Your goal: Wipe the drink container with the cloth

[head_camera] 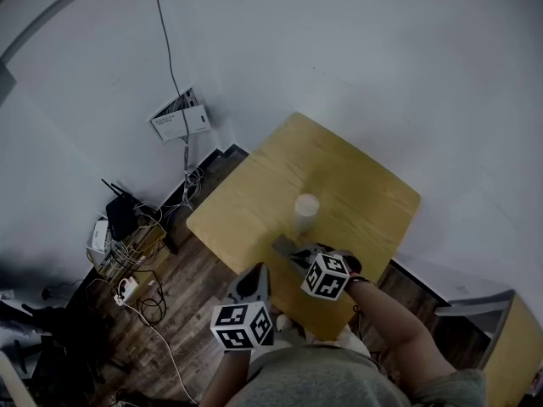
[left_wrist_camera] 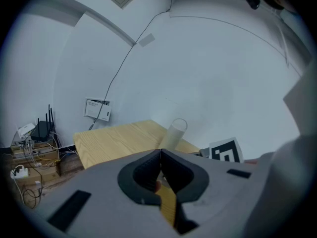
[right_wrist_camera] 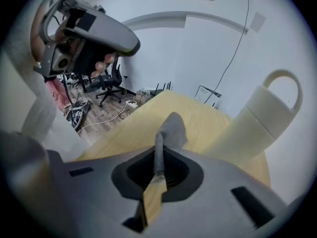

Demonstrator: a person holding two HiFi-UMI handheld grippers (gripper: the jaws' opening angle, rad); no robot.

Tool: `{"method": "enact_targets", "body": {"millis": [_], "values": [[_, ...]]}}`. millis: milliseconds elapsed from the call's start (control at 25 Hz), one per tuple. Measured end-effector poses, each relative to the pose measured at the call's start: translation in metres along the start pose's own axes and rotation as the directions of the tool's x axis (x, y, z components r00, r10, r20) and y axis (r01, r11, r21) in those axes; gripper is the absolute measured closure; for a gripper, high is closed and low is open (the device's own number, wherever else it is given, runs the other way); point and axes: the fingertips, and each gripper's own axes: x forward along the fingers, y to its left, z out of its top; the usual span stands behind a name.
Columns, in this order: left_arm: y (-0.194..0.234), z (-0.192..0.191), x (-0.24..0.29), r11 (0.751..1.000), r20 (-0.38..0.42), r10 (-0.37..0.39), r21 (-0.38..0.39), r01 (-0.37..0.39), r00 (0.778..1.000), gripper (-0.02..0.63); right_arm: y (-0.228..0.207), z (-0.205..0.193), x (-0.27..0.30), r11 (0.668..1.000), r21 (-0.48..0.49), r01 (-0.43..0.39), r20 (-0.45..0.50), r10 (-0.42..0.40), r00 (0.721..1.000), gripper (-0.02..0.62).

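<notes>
White drink container (head_camera: 305, 213) upright near middle of light-wood table (head_camera: 254, 202). White wall behind, dark plank floor (head_camera: 204, 287) with router (head_camera: 119, 210) and cables (head_camera: 153, 308) at left. Right gripper (head_camera: 297, 255) low over table just in front of container, clamped on grey cloth (right_wrist_camera: 171, 128); cloth-to-container contact unclear. Left gripper (head_camera: 257, 271) at table's near edge, jaws pressed together, empty

So the bottle (head_camera: 305, 211) stands alone on the table (head_camera: 254, 195): bare wood left of it, right of it and behind it toward the wall (head_camera: 399, 66), easy passage there. Only its near side is crowded, with the right gripper (head_camera: 295, 253) pinching the cloth (head_camera: 283, 246) just beside it. The left gripper (head_camera: 257, 276) hangs further back, around the table's near edge.
</notes>
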Motion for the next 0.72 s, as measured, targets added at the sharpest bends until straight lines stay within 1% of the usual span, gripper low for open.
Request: {"method": "enact_targets", "body": {"millis": [160,320,400,520,720], "values": [[-0.003,0.002,-0.002,1.000,0.007,-0.006,0.006,0.006,1.000,0.603,0.001,0.020,-0.014,0.999,0.012,0.043,0.069,-0.043,0.997,0.586],[-0.007,0.001,-0.004,1.000,0.010,-0.013,0.014,0.013,1.000,0.603,-0.010,0.044,-0.035,0.990,0.073,0.122,0.161,-0.132,0.978,0.586],[-0.007,0.001,-0.006,1.000,0.010,-0.017,0.016,0.017,1.000,0.603,-0.021,0.059,-0.047,0.979,0.113,0.170,0.208,-0.190,0.959,0.586],[-0.008,0.000,-0.007,1.000,0.010,-0.022,0.020,0.022,1.000,0.603,-0.038,0.077,-0.065,0.955,0.181,0.237,0.264,-0.279,0.923,0.586],[-0.010,0.004,-0.006,0.999,0.013,-0.025,0.023,0.025,1.000,0.603,-0.065,0.088,-0.085,0.902,0.276,0.331,0.293,-0.407,0.865,0.586]]}}
